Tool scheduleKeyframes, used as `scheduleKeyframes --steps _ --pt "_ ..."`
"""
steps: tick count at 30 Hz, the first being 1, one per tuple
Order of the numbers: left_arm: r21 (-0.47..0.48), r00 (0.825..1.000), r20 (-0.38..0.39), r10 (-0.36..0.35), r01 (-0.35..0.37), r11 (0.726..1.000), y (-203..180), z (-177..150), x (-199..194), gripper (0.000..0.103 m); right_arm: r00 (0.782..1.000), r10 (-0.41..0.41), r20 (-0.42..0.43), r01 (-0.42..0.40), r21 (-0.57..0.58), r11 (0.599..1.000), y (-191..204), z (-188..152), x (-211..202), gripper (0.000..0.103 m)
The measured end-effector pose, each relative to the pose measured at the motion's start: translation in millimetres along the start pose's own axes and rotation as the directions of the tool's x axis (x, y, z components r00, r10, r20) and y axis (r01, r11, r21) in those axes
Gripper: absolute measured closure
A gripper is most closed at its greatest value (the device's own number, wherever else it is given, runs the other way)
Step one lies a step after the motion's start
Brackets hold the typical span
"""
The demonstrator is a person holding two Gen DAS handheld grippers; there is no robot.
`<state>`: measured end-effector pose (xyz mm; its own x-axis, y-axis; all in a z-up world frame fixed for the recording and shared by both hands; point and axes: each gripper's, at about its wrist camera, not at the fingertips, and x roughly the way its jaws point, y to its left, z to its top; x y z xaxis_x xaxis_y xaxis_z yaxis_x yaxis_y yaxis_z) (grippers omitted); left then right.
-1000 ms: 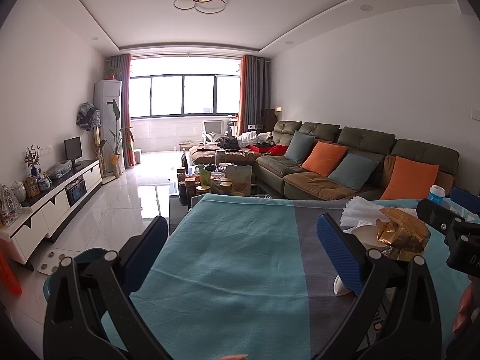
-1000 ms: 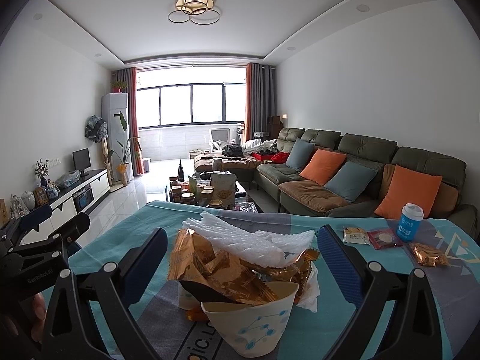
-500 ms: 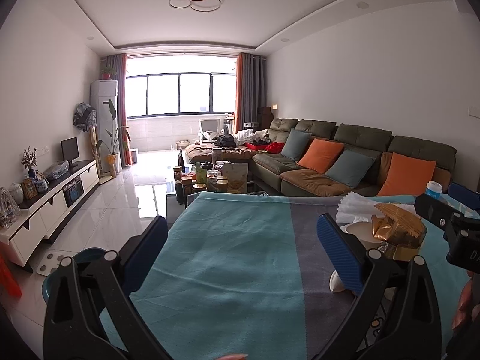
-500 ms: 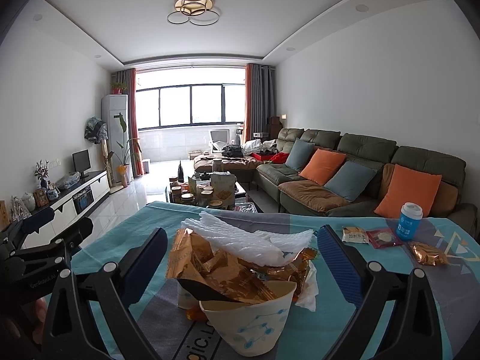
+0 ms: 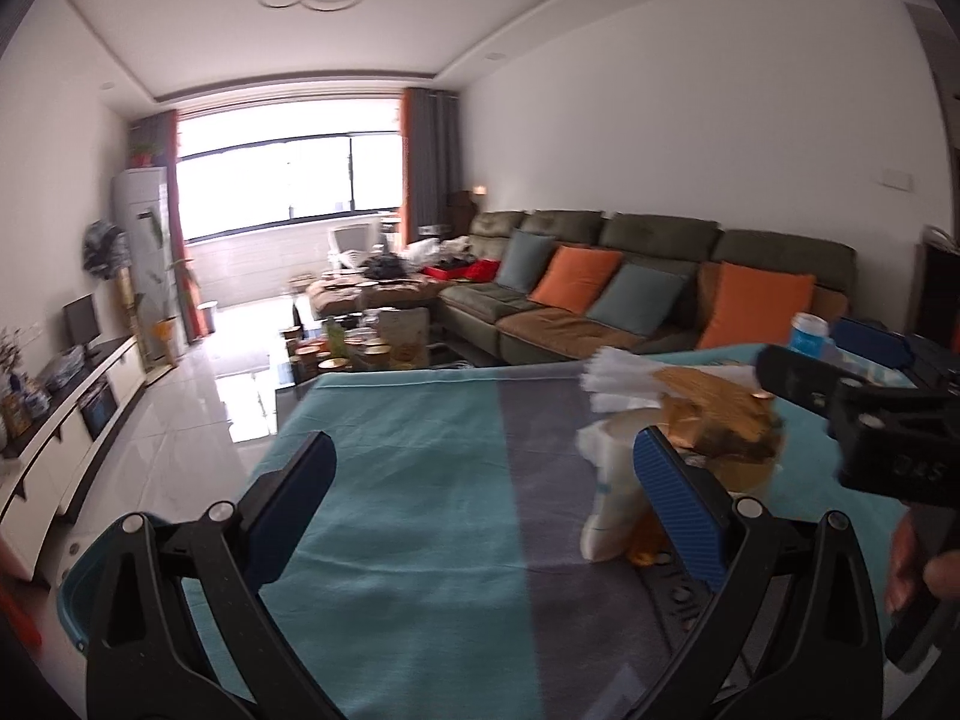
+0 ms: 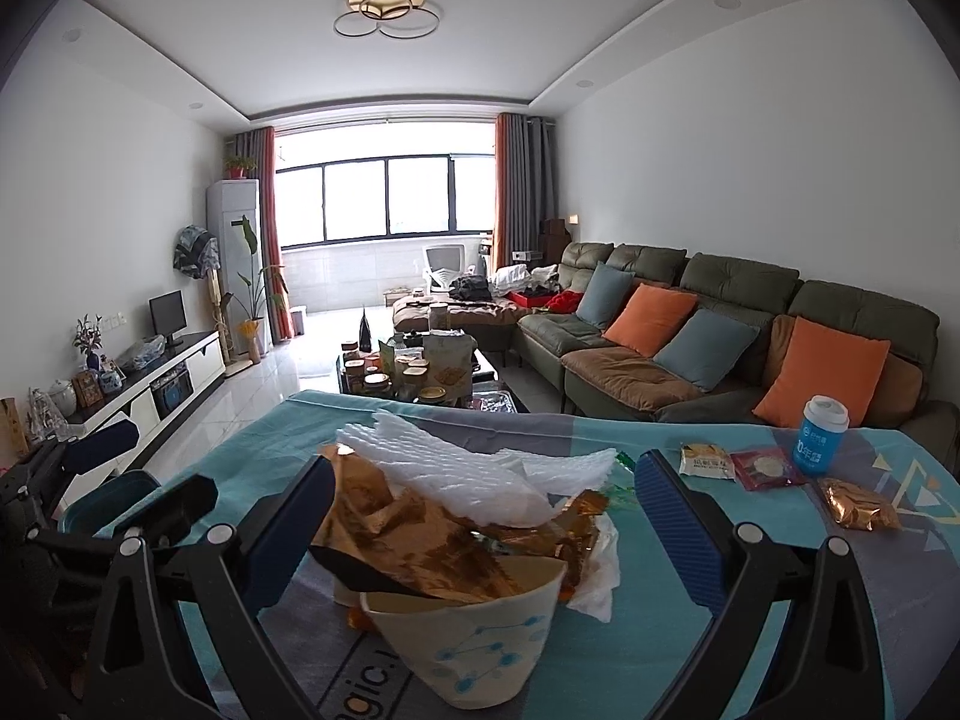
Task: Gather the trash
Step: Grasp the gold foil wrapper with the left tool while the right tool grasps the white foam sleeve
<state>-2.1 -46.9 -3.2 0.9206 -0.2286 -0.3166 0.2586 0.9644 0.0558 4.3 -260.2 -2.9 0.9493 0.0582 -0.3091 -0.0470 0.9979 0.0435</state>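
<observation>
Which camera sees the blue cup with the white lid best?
The right wrist view. There the blue cup stands whole and sharp on the tablecloth, in front of an orange cushion. In the left wrist view only its blurry top shows, behind the right hand-held gripper.

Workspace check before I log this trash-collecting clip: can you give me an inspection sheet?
Surface: teal and grey tablecloth.
Job's things: paper cup stuffed with gold wrappers and white foam sheets; loose snack packets, gold packet.
Clutter: blue lidded cup.
Grippers: left gripper open, empty; right gripper open, straddling the paper cup.
Cables: nothing seen.
Surroundings: green sofa, teal bin beside the table.
</observation>
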Motion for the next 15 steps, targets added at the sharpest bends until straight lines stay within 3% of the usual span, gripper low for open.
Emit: scheduleKeyframes --steps 5,9,11,15 --pt "0.033 0.992 -0.012 -0.124 0.124 0.992 -13 10 -2 0.005 0.998 0.019 -0.057 -0.021 -0.031 0.999 -9 -2 8 0.015" --pt "0.021 0.973 -0.041 -0.229 0.230 0.973 -22 19 3 0.006 0.996 0.034 -0.078 -0.040 -0.080 0.996 -8 -6 12 0.022" --pt "0.023 0.964 -0.060 -0.259 0.261 0.965 -25 22 8 0.009 0.995 0.044 -0.088 -0.053 -0.098 0.994 -7 -8 15 0.028" --pt "-0.005 0.926 -0.140 -0.350 0.353 0.936 -33 27 29 0.024 0.994 0.058 -0.095 -0.071 -0.140 0.988 -3 -8 21 0.044"
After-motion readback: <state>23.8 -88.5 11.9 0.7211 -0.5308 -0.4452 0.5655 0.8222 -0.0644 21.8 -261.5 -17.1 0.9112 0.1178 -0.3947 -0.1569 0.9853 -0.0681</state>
